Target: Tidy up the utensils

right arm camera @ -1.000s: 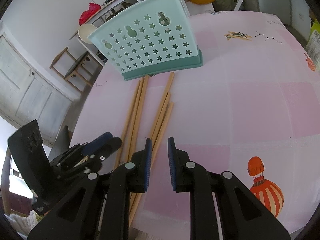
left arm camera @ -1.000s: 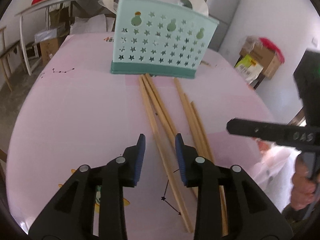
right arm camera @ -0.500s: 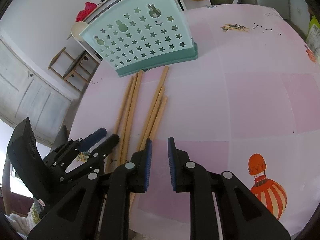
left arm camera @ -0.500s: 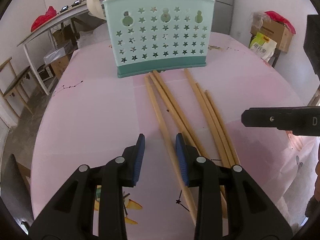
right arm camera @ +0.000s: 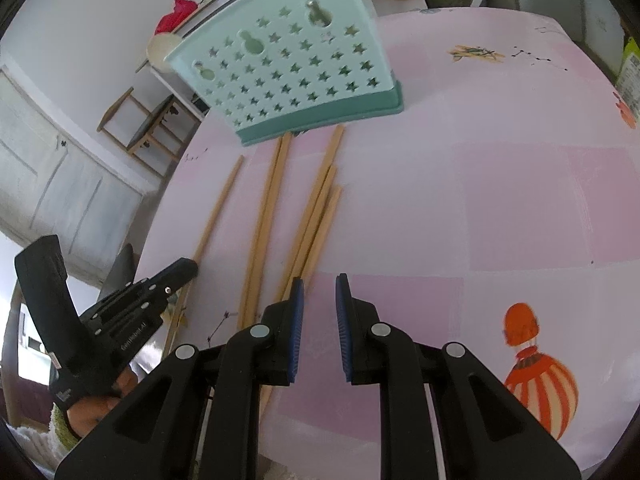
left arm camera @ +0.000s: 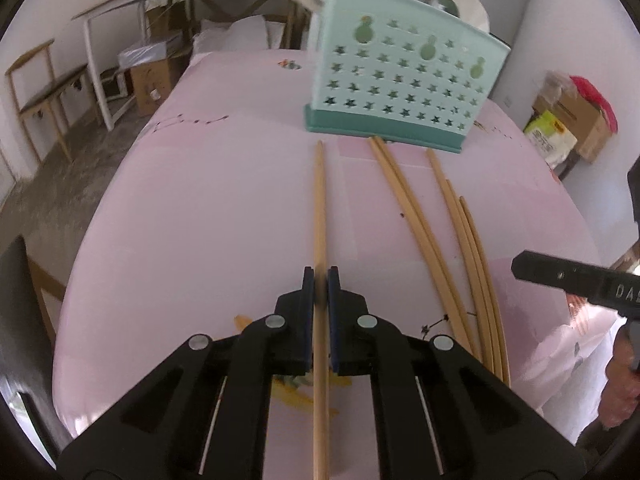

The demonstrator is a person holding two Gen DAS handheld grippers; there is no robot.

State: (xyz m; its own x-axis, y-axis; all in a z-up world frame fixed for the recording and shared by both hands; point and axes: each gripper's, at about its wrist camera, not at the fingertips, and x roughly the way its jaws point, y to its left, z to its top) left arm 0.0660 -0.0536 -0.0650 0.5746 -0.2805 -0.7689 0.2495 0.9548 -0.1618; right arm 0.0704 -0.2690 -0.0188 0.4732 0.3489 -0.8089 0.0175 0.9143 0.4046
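A mint-green utensil holder with star-shaped holes stands on the pink table. Several wooden chopsticks lie in front of it. My left gripper is shut on one chopstick, which runs between its blue pads toward the holder, apart from the rest. In the right wrist view that chopstick lies left of the others, with the left gripper at its near end. My right gripper hovers over the table with its jaws slightly apart and nothing between them.
The table has printed pictures, with a balloon print at the right. A person's hand holds the right gripper handle. Beyond the table stand a white bench, cardboard boxes and wooden chairs.
My left gripper moved left and shut on the leftmost chopstick, which now lies apart from the pile. The right gripper kept still.
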